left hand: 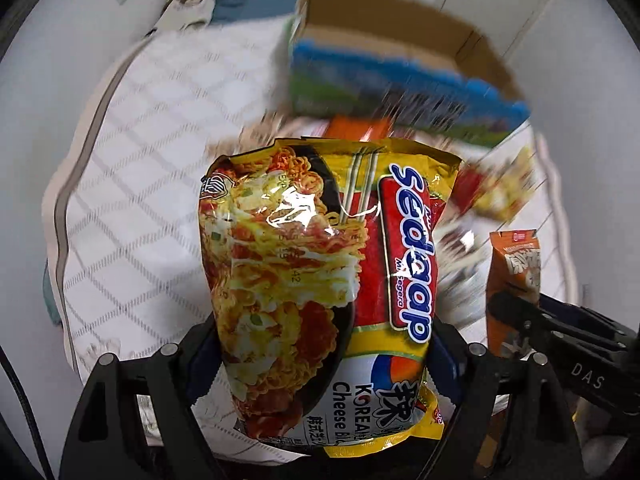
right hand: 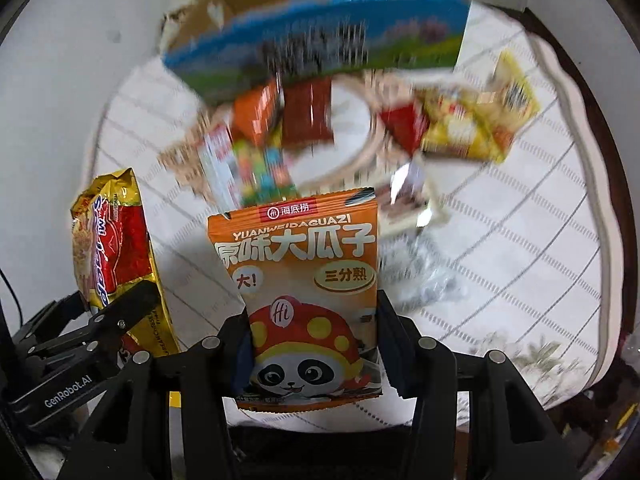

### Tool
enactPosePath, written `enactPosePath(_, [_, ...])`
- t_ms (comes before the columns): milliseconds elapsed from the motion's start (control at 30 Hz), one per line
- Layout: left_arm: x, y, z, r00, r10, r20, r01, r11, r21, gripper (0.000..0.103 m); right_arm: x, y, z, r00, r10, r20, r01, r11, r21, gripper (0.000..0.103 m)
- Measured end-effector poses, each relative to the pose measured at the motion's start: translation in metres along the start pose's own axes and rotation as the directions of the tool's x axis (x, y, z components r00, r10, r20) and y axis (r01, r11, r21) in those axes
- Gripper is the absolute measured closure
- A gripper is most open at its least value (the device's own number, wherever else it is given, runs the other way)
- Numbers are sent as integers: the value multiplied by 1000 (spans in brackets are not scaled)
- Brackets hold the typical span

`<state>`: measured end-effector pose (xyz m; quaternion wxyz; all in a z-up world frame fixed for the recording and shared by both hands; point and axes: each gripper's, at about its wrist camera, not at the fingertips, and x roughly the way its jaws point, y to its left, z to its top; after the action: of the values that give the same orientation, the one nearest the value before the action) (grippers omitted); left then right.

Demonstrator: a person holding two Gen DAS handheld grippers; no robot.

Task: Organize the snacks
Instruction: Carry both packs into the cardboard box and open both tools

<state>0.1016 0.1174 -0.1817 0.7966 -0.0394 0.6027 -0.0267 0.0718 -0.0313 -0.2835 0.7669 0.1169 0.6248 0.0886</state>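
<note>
Snacks fill both grippers: the left gripper (left hand: 320, 344) clamps a yellow "Sedaap" Korean cheese noodle packet (left hand: 320, 280), the right gripper (right hand: 312, 344) an orange "YUANWEIDAGUAZI" panda pouch (right hand: 308, 296). Beyond them, blurred, more packets (right hand: 472, 124) and a blue-green cardboard box (right hand: 320, 44), contents unseen.

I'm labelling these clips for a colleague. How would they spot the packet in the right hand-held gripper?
Find the open cardboard box at the top. Below it, the right hand-held gripper clamps an orange seed packet, the only one with a cartoon panda.
</note>
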Motion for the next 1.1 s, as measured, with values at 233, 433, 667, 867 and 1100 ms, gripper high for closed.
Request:
enactPosePath(233, [-33,-31,101,996,-66,56,66,998,-1,18,-61,-5,86,992,48,120,-45,999,-21,48])
enactPosePath(433, [-18,-52,212,995,-85,46,86,996,-15,18,-59,-17,184,987,29,159,-26,999,-20,48])
enactPosePath(667, [62,-65,309,998,-45,-54,42,998,-40,18,-10,-39,290,994,-13,112,15,1000,-16,48])
enactPosePath(867, [131,-73,355,988,-35,-148,27,998,-58,18,45,-59,348,998,-42,53,43,999,-16,48])
enactPosePath(1100, [162,-80,368,982,-7,-190,-1,999,-45,18,95,-76,383,998,-56,9,56,998,-21,48])
